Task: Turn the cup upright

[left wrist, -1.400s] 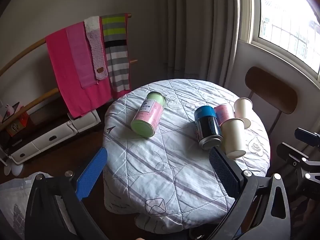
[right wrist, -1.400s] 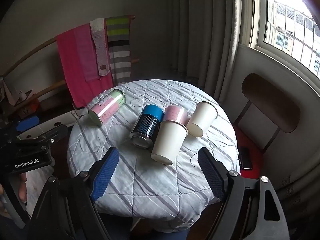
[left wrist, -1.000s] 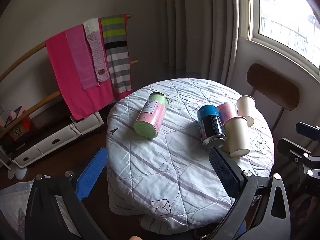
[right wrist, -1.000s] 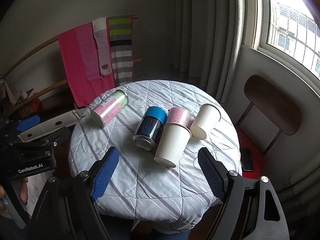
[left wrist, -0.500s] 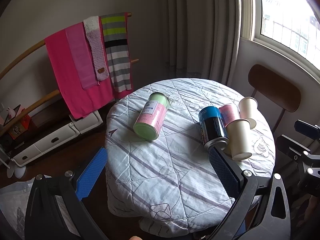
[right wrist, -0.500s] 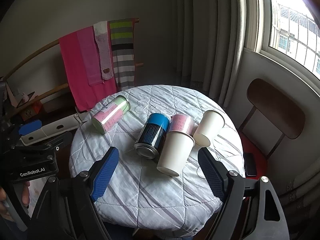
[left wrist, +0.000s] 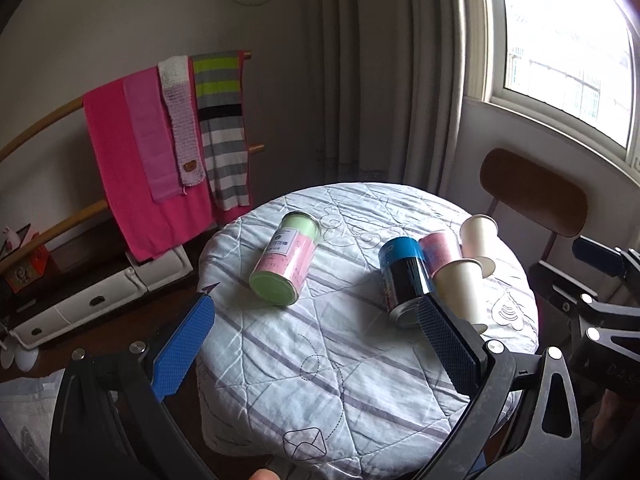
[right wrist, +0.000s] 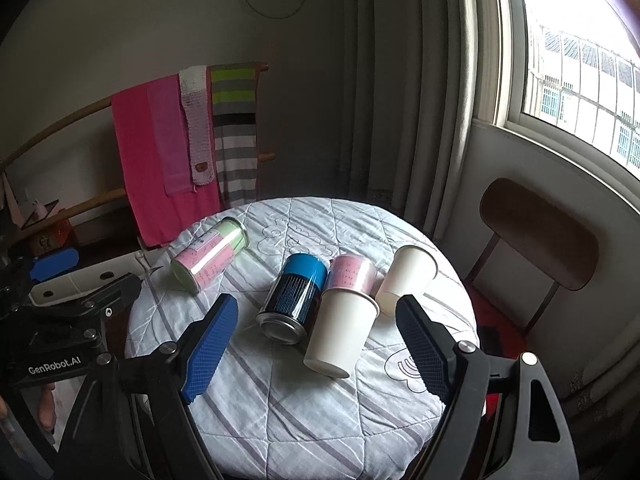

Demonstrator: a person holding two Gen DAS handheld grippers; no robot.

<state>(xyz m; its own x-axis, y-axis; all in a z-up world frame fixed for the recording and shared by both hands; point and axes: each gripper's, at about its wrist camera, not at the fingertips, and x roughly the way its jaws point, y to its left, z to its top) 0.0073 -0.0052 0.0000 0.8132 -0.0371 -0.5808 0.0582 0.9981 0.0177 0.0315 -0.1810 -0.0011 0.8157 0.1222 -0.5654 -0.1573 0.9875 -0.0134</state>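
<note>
- White paper cup lies on its side on the quilted round table, mouth end touching a pink cup, just right of the blue-and-black can.
- A second white cup lies tipped beside them.
- A pink-and-green can lies apart, toward the left.
- Right gripper hangs above the near cup, jaws spread wide, holding nothing.
- Left gripper likewise gapes, unloaded.
</note>
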